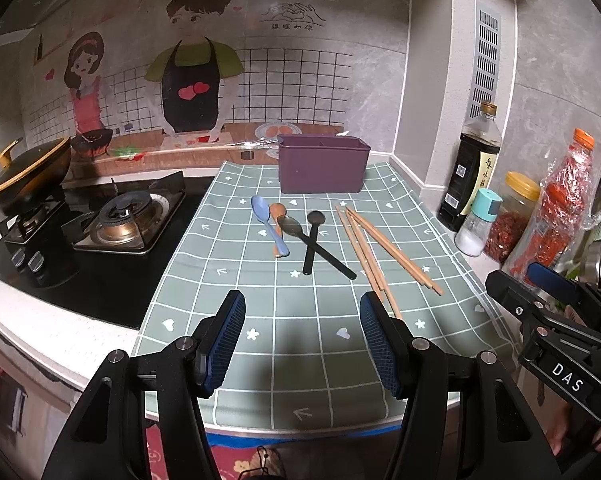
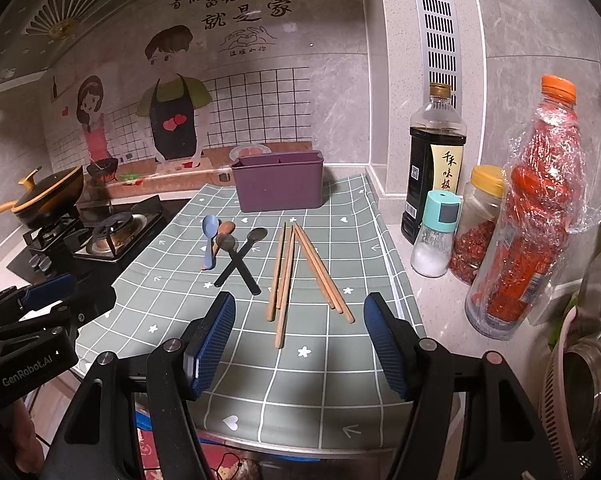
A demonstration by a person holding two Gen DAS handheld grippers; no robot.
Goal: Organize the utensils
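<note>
Hovering over the near edge of a green checked mat, the left gripper and right gripper both gape wide, holding nothing. Four spoons lie mid-mat, two black ones crossed. Wooden chopsticks lie loose just right of them. A purple holder stands at the mat's far edge.

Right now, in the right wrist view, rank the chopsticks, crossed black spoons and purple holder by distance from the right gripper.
1. Chopsticks, just ahead of the right gripper.
2. Crossed black spoons, further ahead, left.
3. Purple holder, by the back wall.
</note>
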